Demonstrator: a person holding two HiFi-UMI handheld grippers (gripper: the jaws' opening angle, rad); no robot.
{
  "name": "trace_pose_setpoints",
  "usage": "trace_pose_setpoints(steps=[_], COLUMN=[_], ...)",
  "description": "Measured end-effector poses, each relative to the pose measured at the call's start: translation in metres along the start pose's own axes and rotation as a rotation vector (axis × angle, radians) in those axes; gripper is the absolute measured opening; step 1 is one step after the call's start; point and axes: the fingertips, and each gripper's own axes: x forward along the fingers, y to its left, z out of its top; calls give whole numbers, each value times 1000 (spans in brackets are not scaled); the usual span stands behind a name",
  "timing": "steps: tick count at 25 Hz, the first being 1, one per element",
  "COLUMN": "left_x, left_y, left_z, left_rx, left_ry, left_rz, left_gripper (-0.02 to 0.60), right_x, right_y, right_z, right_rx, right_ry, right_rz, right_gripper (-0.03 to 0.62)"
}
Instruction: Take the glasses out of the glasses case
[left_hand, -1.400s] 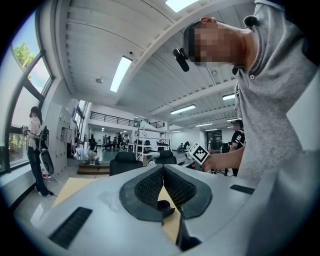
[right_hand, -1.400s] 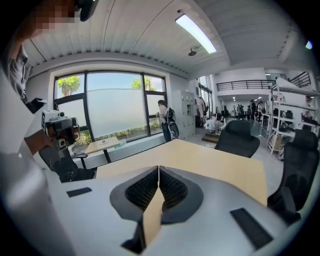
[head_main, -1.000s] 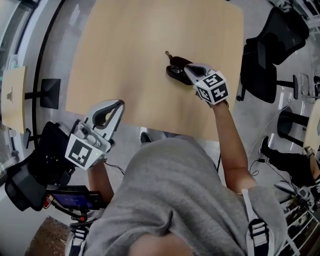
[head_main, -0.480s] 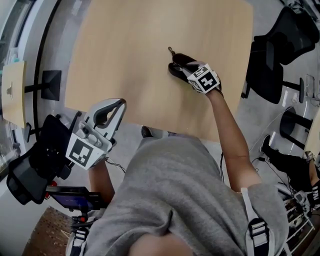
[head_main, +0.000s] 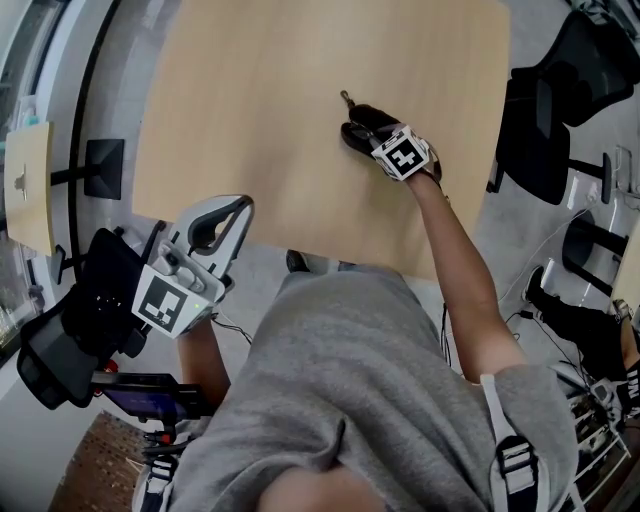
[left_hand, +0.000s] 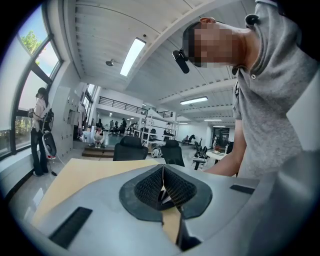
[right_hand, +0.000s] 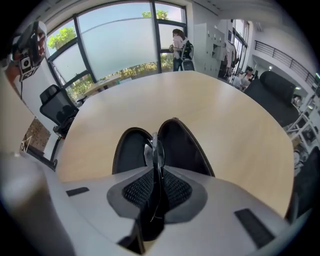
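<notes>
The black glasses case (head_main: 360, 128) lies open on the light wood table (head_main: 280, 110), right of centre. In the right gripper view both case halves (right_hand: 180, 145) spread apart just past the jaws. My right gripper (head_main: 376, 138) hangs over the case, shut on the dark glasses (right_hand: 156, 149), which stand edge-on between its pads and rise above the case. My left gripper (head_main: 232, 208) is held off the table's near edge by the person's body. Its jaws are pressed together with nothing between them (left_hand: 162, 188).
Black office chairs (head_main: 545, 120) stand to the right of the table. A black chair and equipment (head_main: 85, 330) sit at the lower left, and a small wooden side table (head_main: 25, 190) is at the far left. The table's near edge (head_main: 300, 255) runs close to the person's torso.
My right gripper has pushed a little farther over the open case and tilted down onto it. The left gripper has stayed put.
</notes>
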Motion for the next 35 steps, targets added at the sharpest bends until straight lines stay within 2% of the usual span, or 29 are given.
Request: trace_pose_setpoints(steps=[2, 17, 22, 27, 30, 35], left_x=[-2, -35, -85, -79, -86, -132], left_y=[-2, -25, -61, -96, -99, -98], left_z=[0, 4, 16, 11, 10, 24], left_rx=[3, 65, 116, 239, 237, 246], left_ry=[-5, -48, -77, -50, -21, -102], left_rz=[-4, -31, -17, -79, -86, -77], left_gripper=[6, 6, 6, 6, 6, 6], right_x=[-5, -96, -154, -204, -235, -268], right_y=[-2, 9, 48, 43, 49, 92], right_z=[1, 25, 29, 6, 4, 20], right_rx=[22, 87, 61, 50, 43, 20], right_ry=[-16, -241, -316, -370, -403, -449], right_rz=[-20, -145, -200, -252, -305, -358], right_gripper=[34, 32, 32, 32, 32, 32])
